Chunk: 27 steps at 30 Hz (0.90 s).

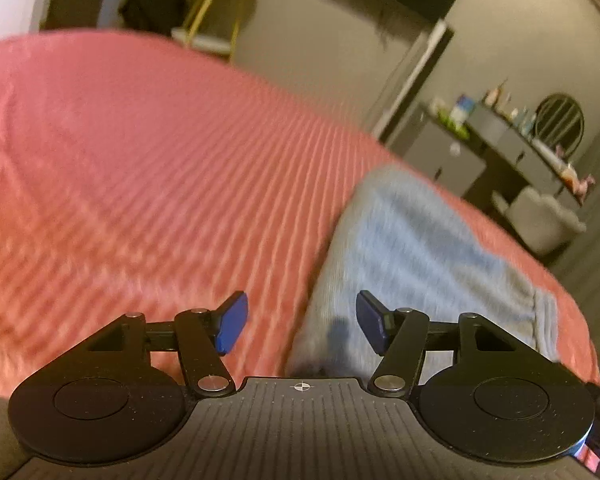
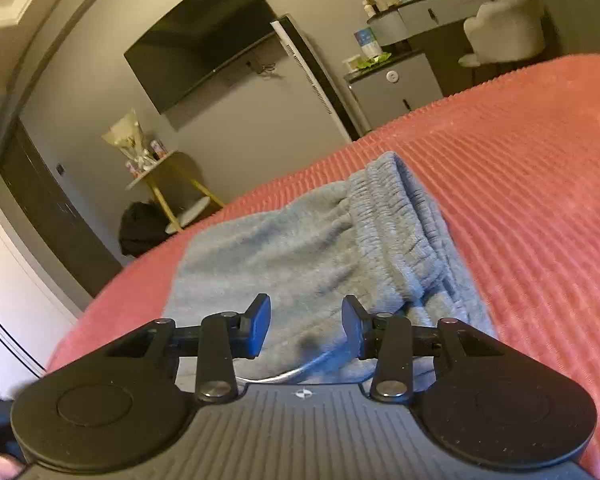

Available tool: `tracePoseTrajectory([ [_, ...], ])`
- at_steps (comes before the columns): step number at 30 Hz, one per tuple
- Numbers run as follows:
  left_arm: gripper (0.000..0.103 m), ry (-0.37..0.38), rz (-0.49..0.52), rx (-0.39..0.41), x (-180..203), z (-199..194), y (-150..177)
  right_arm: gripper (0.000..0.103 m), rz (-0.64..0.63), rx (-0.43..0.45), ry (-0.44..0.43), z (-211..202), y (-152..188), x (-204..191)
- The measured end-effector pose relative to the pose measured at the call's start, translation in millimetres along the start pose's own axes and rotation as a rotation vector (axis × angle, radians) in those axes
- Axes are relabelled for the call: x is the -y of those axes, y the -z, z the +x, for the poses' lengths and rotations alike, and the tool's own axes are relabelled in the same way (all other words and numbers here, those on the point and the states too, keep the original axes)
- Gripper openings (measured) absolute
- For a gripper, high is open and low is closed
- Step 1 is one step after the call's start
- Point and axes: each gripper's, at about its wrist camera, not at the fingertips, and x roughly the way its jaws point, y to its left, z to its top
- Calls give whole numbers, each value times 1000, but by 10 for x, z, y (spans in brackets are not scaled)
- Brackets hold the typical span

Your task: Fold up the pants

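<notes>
Both sets of open fingers [image 2: 305, 326] hover above the folded pants [image 2: 300, 248].

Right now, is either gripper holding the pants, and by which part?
Neither. Left gripper and right gripper have open jaws above the blue pants, gripping nothing.

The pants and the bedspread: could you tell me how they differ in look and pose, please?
The pants are pale blue and fuzzy; the bedspread is coral pink with ribbed stripes. The pants lie bunched in a small folded heap; the bedspread lies spread flat beneath them. Both are soft fabric.
</notes>
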Motion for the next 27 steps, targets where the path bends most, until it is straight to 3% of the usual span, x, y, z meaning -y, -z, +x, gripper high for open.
tracePoseTrajectory([
  [3,66,-37,72,3,87,74,-85,40,-130,50,83,-9,17,-145],
  [7,66,-59,198,33,347,242,-211,40,-407,126,268,76,137,-402],
  [10,68,-37,265,58,607,444,-411,40,-446,119,277,149,123,-436],
  [14,68,-11,323,23,910,843,-591,40,-533,136,334,265,173,-517],
  [17,68,-43,381,1,1002,1167,-576,40,-547,100,383,394,172,-472],
  [20,75,-91,413,-20,1013,1460,-562,40,-542,84,392,463,183,-425],
  [24,91,-132,451,18,1014,1622,-546,41,-553,85,394,520,206,-420],
  [27,90,-120,409,-7,959,1571,-592,42,-546,84,389,515,205,-412],
])
